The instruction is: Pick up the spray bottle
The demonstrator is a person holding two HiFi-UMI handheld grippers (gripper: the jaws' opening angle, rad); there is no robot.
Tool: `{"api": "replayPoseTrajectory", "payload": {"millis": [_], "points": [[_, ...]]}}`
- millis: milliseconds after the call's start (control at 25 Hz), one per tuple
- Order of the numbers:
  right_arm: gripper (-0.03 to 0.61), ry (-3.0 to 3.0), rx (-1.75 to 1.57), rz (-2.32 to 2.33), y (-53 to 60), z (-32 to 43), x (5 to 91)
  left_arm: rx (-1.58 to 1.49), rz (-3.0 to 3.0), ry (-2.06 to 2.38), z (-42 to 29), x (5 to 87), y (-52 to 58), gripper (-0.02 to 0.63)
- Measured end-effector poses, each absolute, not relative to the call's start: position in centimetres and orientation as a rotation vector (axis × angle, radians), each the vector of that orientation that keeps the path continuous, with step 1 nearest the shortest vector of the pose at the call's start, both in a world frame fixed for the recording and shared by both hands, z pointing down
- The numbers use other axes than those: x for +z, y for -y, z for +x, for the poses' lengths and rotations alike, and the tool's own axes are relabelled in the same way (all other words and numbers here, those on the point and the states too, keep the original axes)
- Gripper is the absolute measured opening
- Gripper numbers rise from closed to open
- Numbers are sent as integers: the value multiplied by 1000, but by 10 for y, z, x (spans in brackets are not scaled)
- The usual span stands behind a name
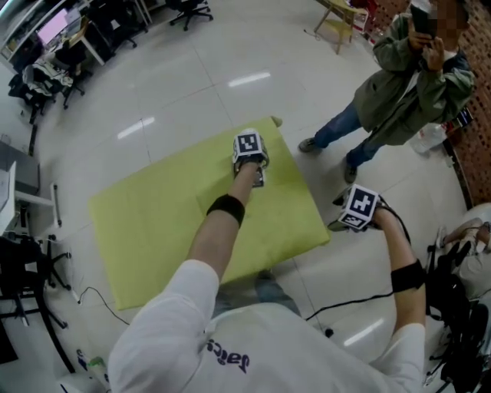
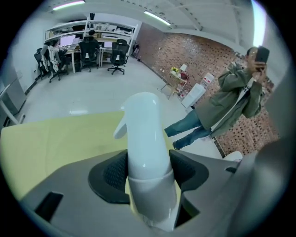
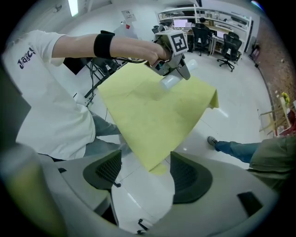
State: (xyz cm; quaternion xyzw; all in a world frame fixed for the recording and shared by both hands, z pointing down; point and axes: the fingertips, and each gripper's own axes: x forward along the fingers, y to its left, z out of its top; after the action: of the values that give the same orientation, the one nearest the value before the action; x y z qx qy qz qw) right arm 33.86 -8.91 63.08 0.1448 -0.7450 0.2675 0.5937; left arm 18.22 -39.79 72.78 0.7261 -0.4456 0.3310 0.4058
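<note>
1. The table [image 1: 153, 222] stands mid-floor, with the person holding the grippers [image 1: 230, 345] at its near edge.
2. The left gripper [image 2: 149, 169] is over the table's far right part. The spray bottle [image 2: 144, 134] sits between its jaws and reaches out past their tips.
3. The right gripper [image 3: 141, 176] hangs over the floor, just right of the table's near right corner and well apart from the left gripper.
4. A standing person [image 1: 399, 92] is on the floor at the far right, beyond the table.
5. Desks [image 1: 54, 31] and office chairs [image 1: 188, 9] stand along the far left.
6. A stool [image 1: 337, 19] stands far off, left of the standing person.
7. A cable [image 1: 92, 295] lies on the floor by the table's near left side.
</note>
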Motion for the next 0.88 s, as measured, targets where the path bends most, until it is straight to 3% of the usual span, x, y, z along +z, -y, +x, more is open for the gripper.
{"api": "replayPoseTrajectory", "payload": {"millis": [360, 440, 880], "points": [[342, 1753, 518, 324, 116, 296, 610, 706, 2305, 990, 179, 618, 389, 275], [342, 1756, 489, 319, 121, 285, 605, 774, 2308, 1029, 154, 608, 381, 275], [342, 1803, 365, 378, 153, 222, 584, 508, 2652, 1113, 75, 509, 370, 276]]}}
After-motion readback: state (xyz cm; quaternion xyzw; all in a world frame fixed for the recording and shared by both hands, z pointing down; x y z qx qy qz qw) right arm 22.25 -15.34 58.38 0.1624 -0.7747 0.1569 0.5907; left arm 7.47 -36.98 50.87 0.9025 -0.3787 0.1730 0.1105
